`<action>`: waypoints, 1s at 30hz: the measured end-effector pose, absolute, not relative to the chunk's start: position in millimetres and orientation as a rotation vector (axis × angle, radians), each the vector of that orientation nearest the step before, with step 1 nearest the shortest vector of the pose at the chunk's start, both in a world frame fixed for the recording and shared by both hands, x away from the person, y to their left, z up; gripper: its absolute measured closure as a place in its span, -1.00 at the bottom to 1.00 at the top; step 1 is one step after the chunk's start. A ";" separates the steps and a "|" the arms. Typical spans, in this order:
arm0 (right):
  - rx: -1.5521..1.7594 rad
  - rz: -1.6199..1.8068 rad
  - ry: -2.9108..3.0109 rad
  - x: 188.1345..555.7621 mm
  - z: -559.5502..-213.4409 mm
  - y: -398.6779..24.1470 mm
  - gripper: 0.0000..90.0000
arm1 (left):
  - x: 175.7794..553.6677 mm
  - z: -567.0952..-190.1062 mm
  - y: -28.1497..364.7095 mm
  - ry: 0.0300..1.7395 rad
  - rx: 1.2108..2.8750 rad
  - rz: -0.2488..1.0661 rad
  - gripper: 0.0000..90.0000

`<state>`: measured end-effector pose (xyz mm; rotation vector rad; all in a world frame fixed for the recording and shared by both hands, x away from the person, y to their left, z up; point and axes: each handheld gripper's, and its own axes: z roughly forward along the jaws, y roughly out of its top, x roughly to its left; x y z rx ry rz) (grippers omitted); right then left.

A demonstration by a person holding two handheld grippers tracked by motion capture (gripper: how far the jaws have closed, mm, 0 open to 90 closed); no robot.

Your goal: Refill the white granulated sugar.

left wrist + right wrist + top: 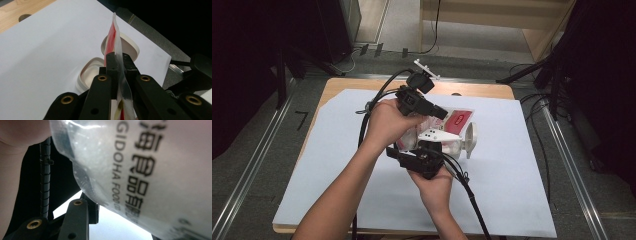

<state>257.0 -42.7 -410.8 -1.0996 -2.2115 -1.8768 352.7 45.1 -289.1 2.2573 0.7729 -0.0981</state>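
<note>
From above, the left gripper (439, 112) is pinching the red-and-white packet (458, 120) near the middle of the counter (337, 165), while the right gripper (424, 150) is holding the packet's near side. In the left gripper view, the fingers (111, 62) are clamping the packet's (113, 37) edge above two cream containers (90, 72). In the right gripper view, the clear printed packet (150, 170) is sitting between the fingers (77, 215); I cannot tell whether they are pressing it.

L gripper (119, 62) jaws clamped tight; R gripper (432, 146) jaws partly apart, hands close.
</note>
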 end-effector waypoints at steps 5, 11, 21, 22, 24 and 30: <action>-1.101 -1.872 -2.208 256.8 -411.3 -41.6 0.40 | 352.6 -289.4 45.7 0.783 2.261 -0.098 0.95; -1.099 -1.873 -2.208 256.2 -411.9 -40.3 0.34 | 353.3 -291.2 46.1 0.794 2.251 -0.104 0.95; -1.130 -1.875 -2.242 253.6 -412.8 -38.1 0.41 | 352.0 -292.0 47.3 0.785 2.257 -0.100 0.95; -1.130 -1.878 -2.242 253.6 -412.8 -37.9 0.41 | 352.3 -292.3 47.2 0.785 2.254 -0.096 0.95; -1.135 -1.880 -2.240 253.7 -412.8 -37.8 0.41 | 353.2 -292.5 47.2 0.785 2.256 -0.101 0.95; -1.156 -1.886 -2.214 254.6 -413.4 -39.7 0.41 | 355.5 -293.2 44.0 0.789 2.259 -0.099 0.95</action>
